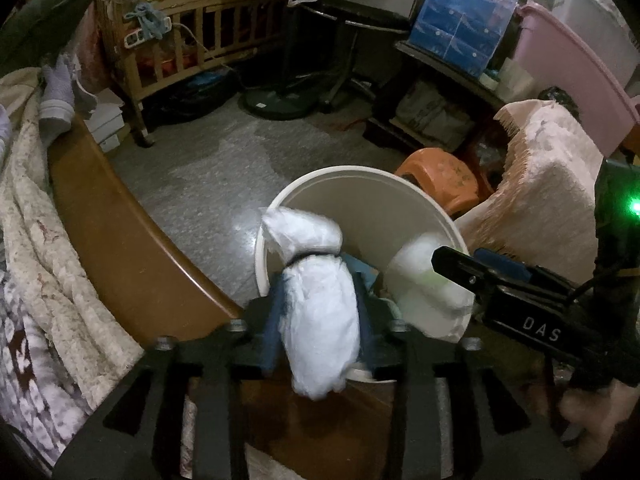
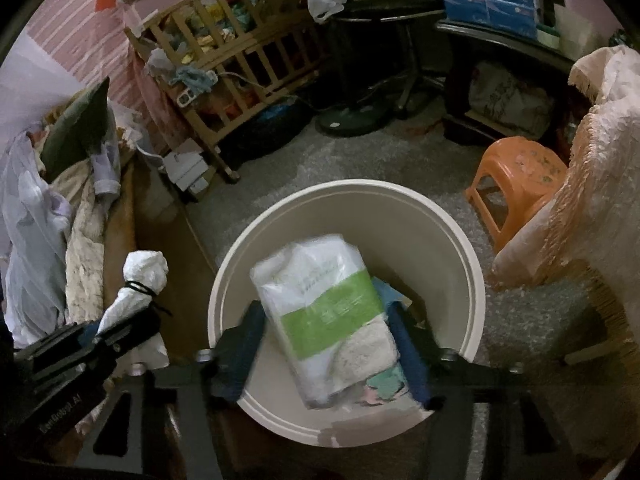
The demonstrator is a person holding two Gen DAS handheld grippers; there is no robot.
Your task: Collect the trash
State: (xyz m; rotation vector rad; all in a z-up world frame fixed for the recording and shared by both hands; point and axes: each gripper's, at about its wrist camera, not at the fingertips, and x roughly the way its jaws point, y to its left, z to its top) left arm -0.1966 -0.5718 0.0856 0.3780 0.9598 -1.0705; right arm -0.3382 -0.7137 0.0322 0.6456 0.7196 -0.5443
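Observation:
A white round bin [image 1: 360, 172] [image 2: 348, 184] stands on the grey floor beside the bed. My left gripper [image 1: 320, 280] [image 2: 120, 328] hangs over the bin's near rim. A white bag tied with a black band [image 1: 320, 312] [image 2: 144, 268] stands between its blue pads, and the grip looks slack. My right gripper [image 2: 328, 320] [image 1: 460, 268] is above the bin's mouth. A clear packet with a green band [image 2: 324, 312] [image 1: 424, 292] lies tilted between its spread fingers, with gaps at the sides. Cloth scraps lie in the bin under the packet.
An orange plastic stool [image 2: 516, 176] and a pink towel-draped seat [image 2: 592, 184] stand right of the bin. The bed's brown wooden edge [image 1: 120, 232] runs along the left, with blankets. A wooden crib [image 2: 240, 52] and a fan base [image 1: 276, 104] stand farther back.

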